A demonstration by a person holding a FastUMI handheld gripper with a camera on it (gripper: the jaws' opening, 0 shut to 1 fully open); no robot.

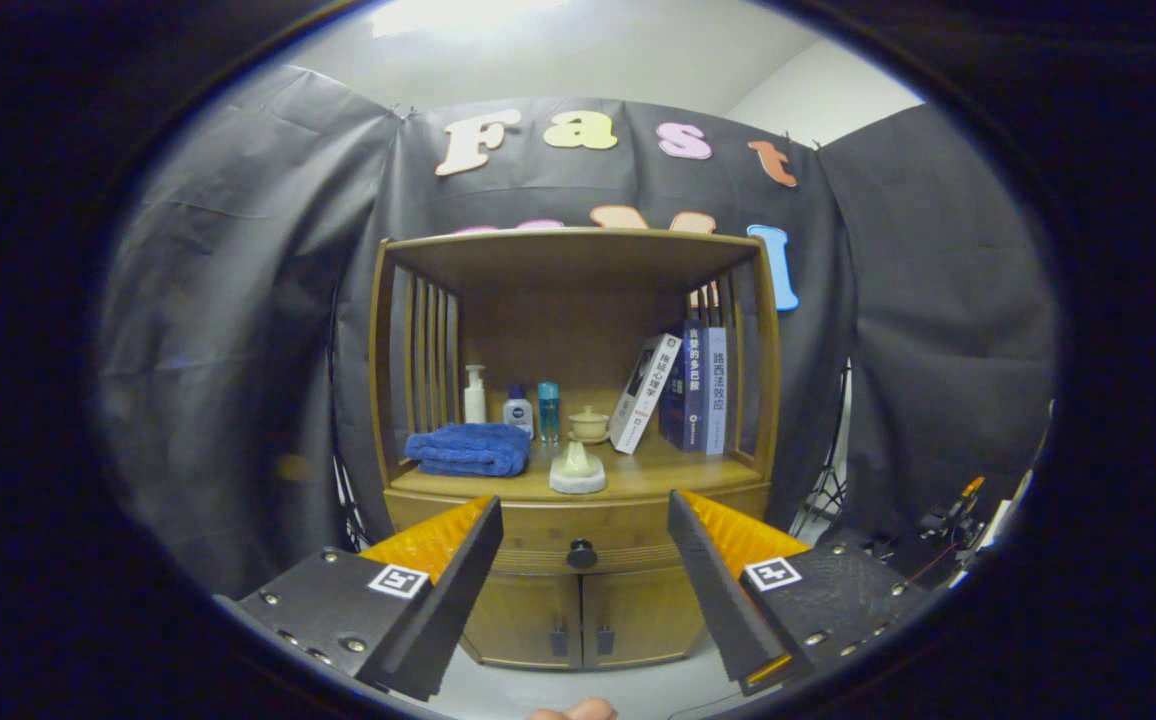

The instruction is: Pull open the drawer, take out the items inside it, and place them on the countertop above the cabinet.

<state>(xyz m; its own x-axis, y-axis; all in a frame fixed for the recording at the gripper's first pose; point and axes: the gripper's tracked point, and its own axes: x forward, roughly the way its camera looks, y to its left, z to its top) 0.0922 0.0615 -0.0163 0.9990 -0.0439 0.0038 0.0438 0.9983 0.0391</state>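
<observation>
A wooden cabinet [578, 420] stands ahead against the cloth wall. Its drawer [578, 545] is closed, with a round dark knob [581, 553] at the middle of its front. The countertop [638, 478] above the drawer holds several items under an open shelf frame. My gripper [583, 520] is open and holds nothing. It hangs some way short of the cabinet, and the knob shows between the two fingers, beyond their tips. What lies inside the drawer is hidden.
On the countertop lie a folded blue towel [469, 449], three small bottles [518, 405], a lidded cup [589, 423], a pale ceramic piece [577, 468] and leaning books [683, 390]. Two small doors [583, 615] sit below the drawer. Equipment with cables [948, 520] stands at the right.
</observation>
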